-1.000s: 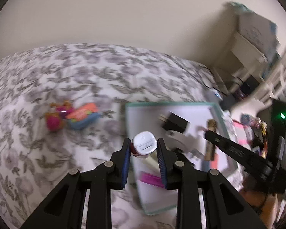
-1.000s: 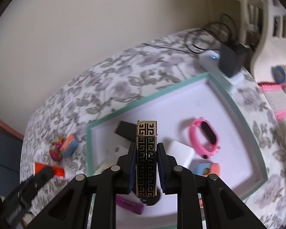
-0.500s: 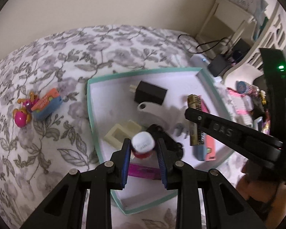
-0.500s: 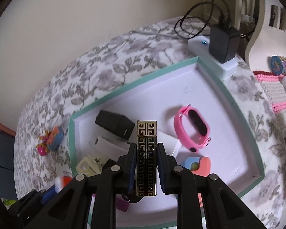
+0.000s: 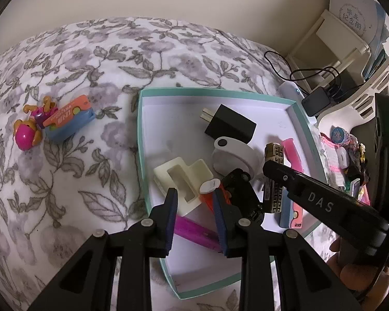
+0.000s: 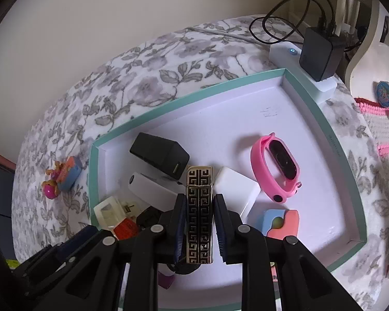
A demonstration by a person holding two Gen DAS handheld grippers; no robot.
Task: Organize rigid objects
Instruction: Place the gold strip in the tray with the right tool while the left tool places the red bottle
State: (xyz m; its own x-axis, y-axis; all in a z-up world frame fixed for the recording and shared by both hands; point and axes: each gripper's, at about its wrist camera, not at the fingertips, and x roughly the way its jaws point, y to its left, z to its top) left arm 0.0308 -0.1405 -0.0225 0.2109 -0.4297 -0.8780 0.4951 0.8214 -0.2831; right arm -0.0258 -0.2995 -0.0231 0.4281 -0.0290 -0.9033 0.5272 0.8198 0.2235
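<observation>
A home bedroom: floral bedspread point(image 5: 96, 59), white headboard point(image 6: 368, 49), plugged-in charger point(image 6: 319, 54).

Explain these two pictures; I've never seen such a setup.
No robot here: a person holds a two-fingered gripper in each hand, each carrying a wide-angle camera looking along its fingers. One picture comes from the left gripper, the other from the right gripper. Below is a floral bedspread with a teal box holding a black charger, a pink smartwatch and other bits. The right gripper is clamped on a gold patterned lighter. A red tube sits between the left gripper's jaws; whether it is gripped is unclear.
</observation>
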